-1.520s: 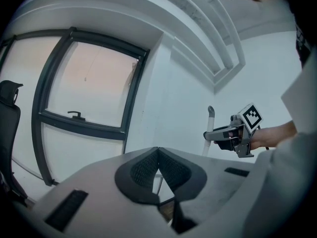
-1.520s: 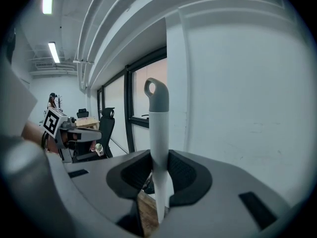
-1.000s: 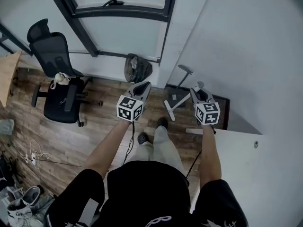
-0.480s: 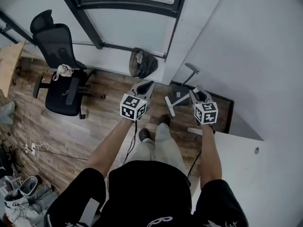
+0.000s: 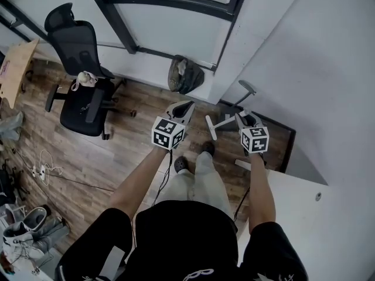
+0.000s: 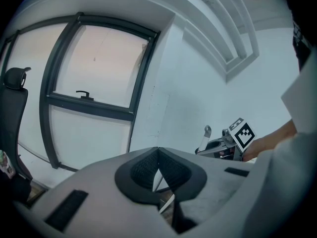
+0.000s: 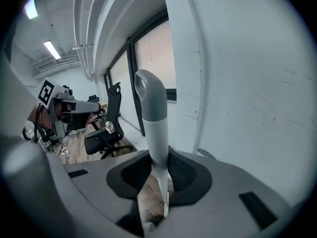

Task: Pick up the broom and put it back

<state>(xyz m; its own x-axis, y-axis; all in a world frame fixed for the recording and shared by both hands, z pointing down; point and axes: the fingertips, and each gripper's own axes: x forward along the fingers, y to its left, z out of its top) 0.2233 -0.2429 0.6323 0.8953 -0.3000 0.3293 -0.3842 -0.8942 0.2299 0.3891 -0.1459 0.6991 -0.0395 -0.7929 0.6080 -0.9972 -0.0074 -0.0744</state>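
Right gripper [image 7: 161, 180] clamped on broom [image 7: 152, 118] handle, clear only in right gripper view; left gripper [image 6: 158, 157] jaws pressed together; only head view shows dark bag [image 5: 186, 75] by wall.

A wood-plank floor [image 5: 105, 151] runs up to a white wall [image 5: 316, 69] and a tall dark-framed window [image 5: 170, 22] with pale daylight behind it. A black office chair [image 5: 82, 98] stands near the window, loose cables [image 5: 44, 170] lying on the boards at the left edge. A dark lump [image 5: 186, 75], perhaps a bag, sits at the foot of the pillar [image 5: 225, 51], and a white bench [image 5: 299, 215] fills the lower right.
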